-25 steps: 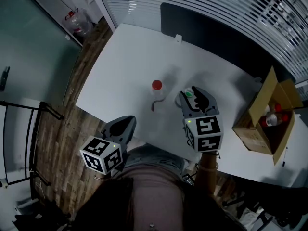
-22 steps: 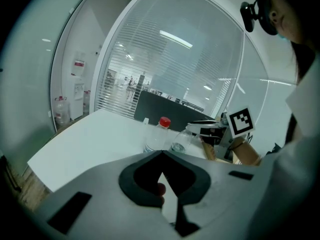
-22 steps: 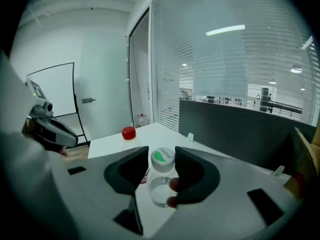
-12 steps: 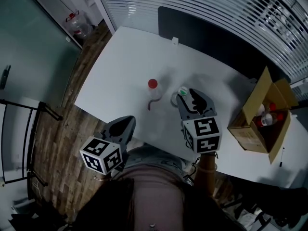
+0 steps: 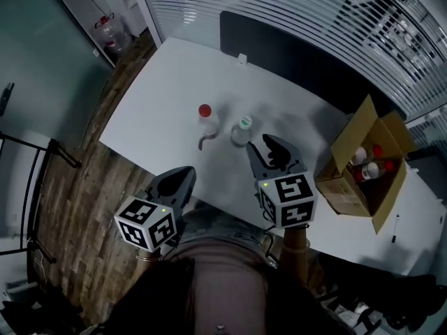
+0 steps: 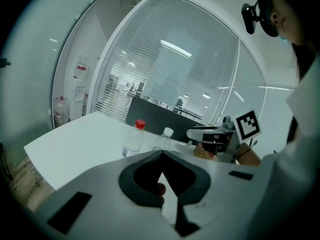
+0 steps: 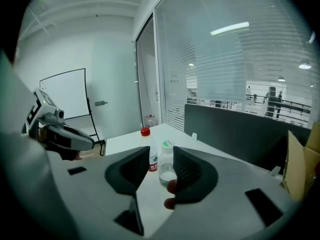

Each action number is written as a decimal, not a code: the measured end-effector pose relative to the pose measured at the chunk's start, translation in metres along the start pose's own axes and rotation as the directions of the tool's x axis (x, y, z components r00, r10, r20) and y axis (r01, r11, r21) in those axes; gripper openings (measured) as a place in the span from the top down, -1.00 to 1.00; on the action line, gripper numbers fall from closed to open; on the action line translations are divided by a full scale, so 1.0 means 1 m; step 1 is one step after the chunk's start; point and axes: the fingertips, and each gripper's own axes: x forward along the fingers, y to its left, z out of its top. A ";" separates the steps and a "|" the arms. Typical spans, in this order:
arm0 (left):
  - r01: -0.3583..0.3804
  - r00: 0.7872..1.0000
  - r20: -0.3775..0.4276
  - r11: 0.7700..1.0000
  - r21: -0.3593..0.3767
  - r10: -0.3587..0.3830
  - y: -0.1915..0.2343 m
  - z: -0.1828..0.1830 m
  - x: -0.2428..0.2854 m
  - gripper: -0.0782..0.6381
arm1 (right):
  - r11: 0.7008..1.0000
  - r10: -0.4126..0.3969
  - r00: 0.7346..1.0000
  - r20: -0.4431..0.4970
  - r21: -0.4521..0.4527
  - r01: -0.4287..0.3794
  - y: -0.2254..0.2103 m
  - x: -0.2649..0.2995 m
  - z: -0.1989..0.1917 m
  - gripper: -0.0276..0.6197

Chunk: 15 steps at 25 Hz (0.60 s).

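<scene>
- The right gripper is released, with its 2 jaws apart. The green-capped bottle shows in the gap between them but lies ahead of the tips, untouched.
- In the head view, that bottle stands upright on the white table, near the middle and just beyond the right gripper's tips.
- The bottle is tall and narrow. A jaw tip that meets its side off-centre would likely knock it over and send it rolling.
- The red-capped bottle stands near it, on its left. The left-hand jaw could clip this one if the gripper drifts that way, and it might topple into the other.
- A grip high up near the cap would probably let the body swing or slip.
- The left gripper is clenched on nothing. It is held back over the near table edge, well apart from both bottles.
- An open cardboard box sits at the table's right end with more bottles inside, well clear of the grippers.
- A dark panel runs along the far edge.
- Nothing stands between the right gripper and the green-capped bottle.
</scene>
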 end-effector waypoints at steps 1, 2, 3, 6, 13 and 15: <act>-0.001 1.000 0.004 1.000 -0.003 0.001 -0.005 -0.001 -0.001 0.76 | 1.000 0.006 1.000 -0.001 -0.006 -0.006 0.001 -0.005 -0.001 0.42; -0.003 1.000 0.009 1.000 -0.006 0.003 -0.010 -0.003 -0.002 0.76 | 1.000 0.012 1.000 -0.002 -0.013 -0.012 0.002 -0.011 -0.002 0.42; -0.005 1.000 0.014 1.000 -0.009 0.006 -0.015 -0.005 -0.003 0.76 | 1.000 0.018 1.000 -0.005 -0.019 -0.018 0.002 -0.016 -0.003 0.42; -0.010 1.000 0.030 1.000 -0.013 0.011 -0.031 -0.008 -0.005 0.76 | 0.999 0.034 0.999 -0.009 -0.032 -0.035 0.002 -0.030 -0.006 0.46; -0.025 0.998 0.049 1.000 -0.020 0.026 -0.061 -0.020 -0.010 0.76 | 0.997 0.010 1.000 -0.002 -0.076 -0.010 -0.009 -0.061 -0.015 0.73; -0.029 0.998 0.057 0.999 -0.023 0.030 -0.070 -0.022 -0.012 0.76 | 0.995 0.004 1.000 -0.003 -0.099 -0.004 -0.010 -0.070 -0.017 0.76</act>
